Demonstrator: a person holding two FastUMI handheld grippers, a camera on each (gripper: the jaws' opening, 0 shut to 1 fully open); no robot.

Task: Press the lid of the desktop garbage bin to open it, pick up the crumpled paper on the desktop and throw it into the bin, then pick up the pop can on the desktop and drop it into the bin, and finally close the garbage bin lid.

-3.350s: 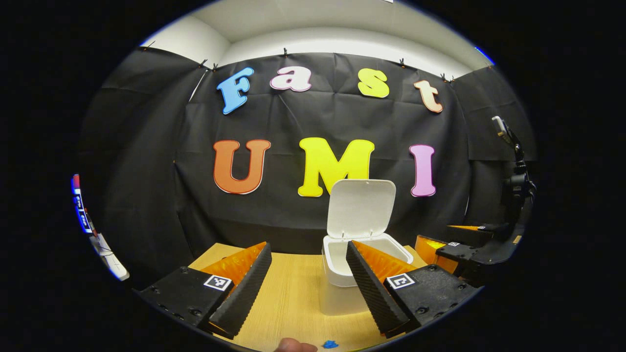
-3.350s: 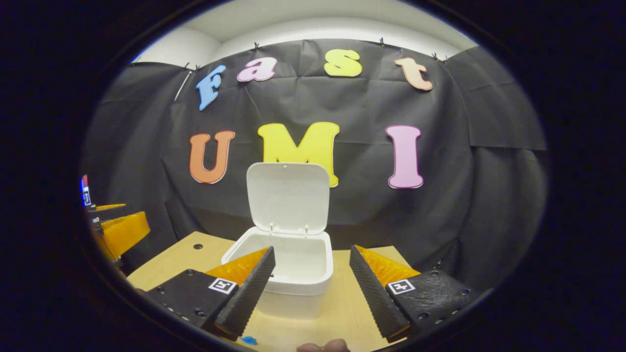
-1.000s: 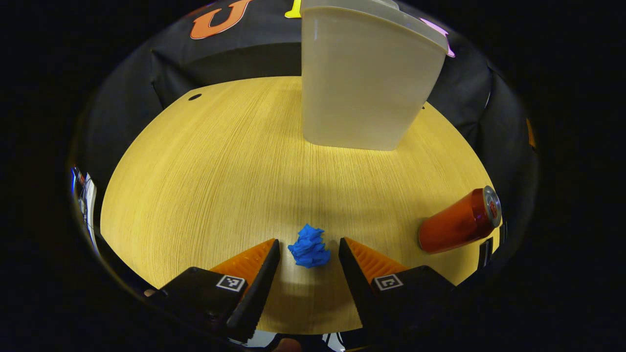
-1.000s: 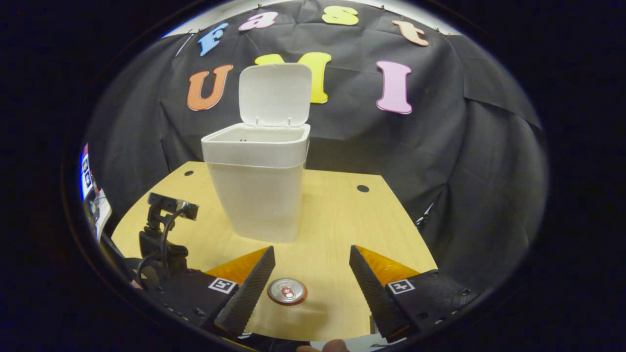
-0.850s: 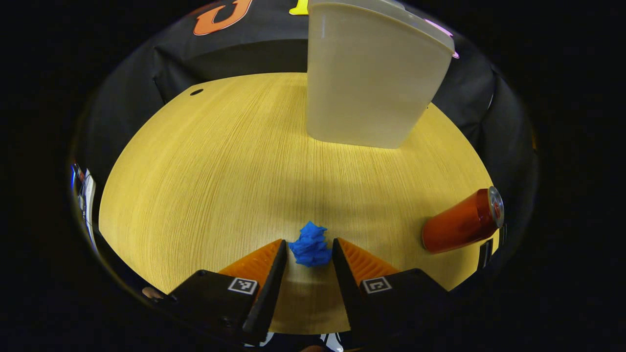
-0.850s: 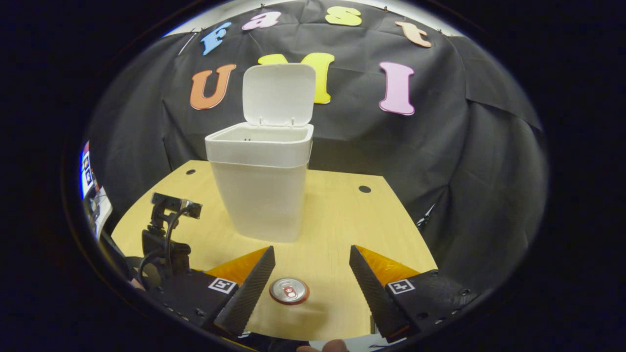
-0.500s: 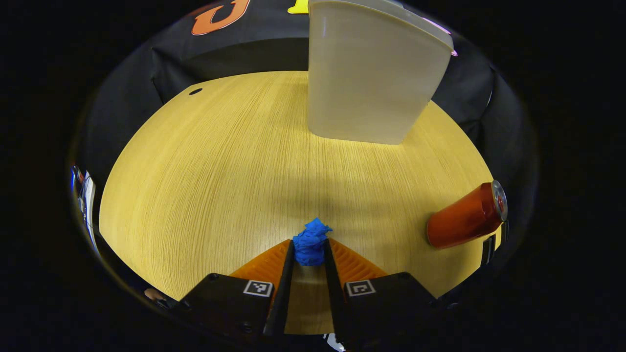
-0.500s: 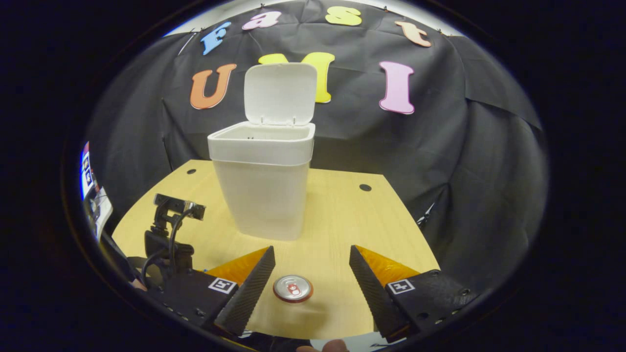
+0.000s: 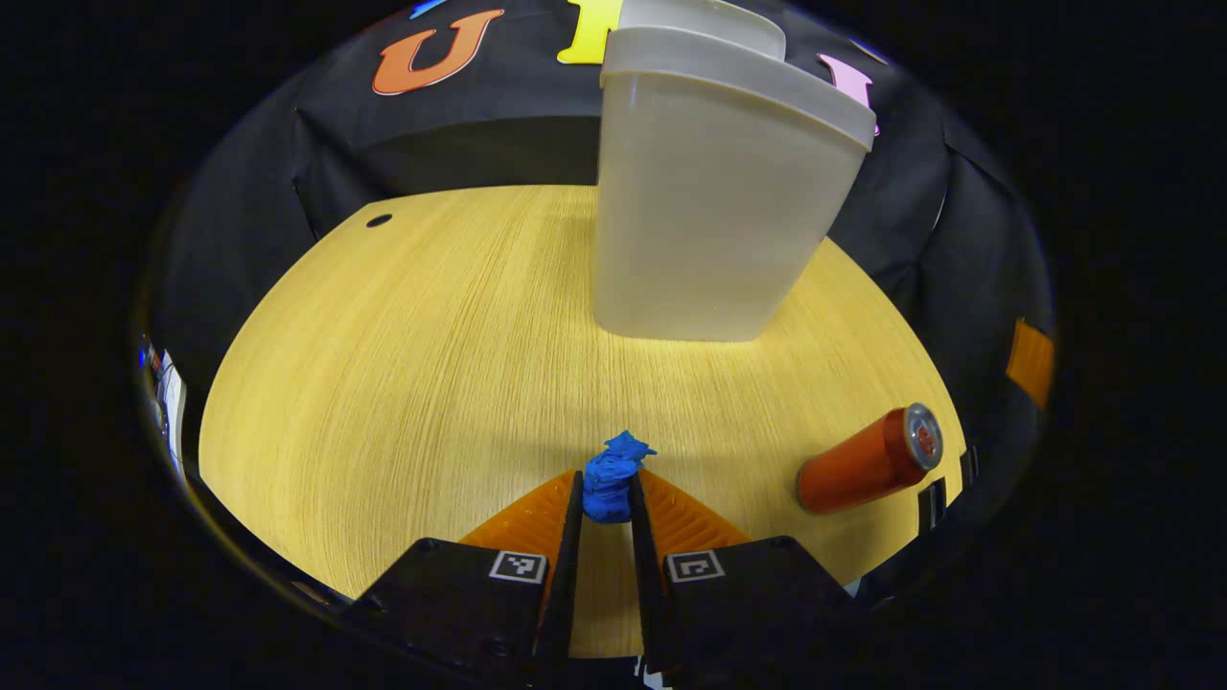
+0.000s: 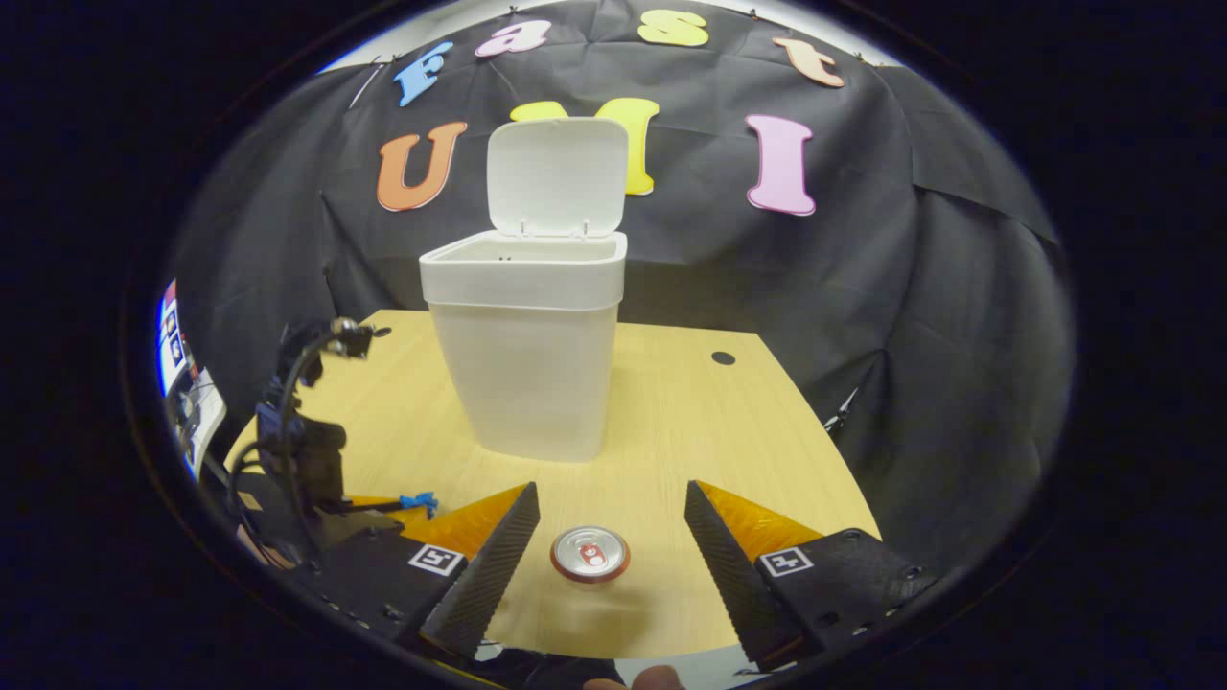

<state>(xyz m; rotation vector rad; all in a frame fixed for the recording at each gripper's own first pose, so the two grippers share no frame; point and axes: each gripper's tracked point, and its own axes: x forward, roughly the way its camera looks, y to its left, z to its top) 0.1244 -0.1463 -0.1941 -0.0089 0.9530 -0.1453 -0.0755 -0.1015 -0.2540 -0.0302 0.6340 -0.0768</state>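
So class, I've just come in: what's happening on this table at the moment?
A person is clearing the wooden table with two handheld grippers. The left gripper is shut on the crumpled blue paper. The right gripper is open above the upright red pop can, not gripping it. The white bin stands behind with its lid up, ready for both.

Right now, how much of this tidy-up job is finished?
Done: the bin lid stands open. In hand: the left gripper is shut on the blue crumpled paper, not yet binned. Left: the pop can stands on the desk between the open right gripper's fingers; then closing the lid.
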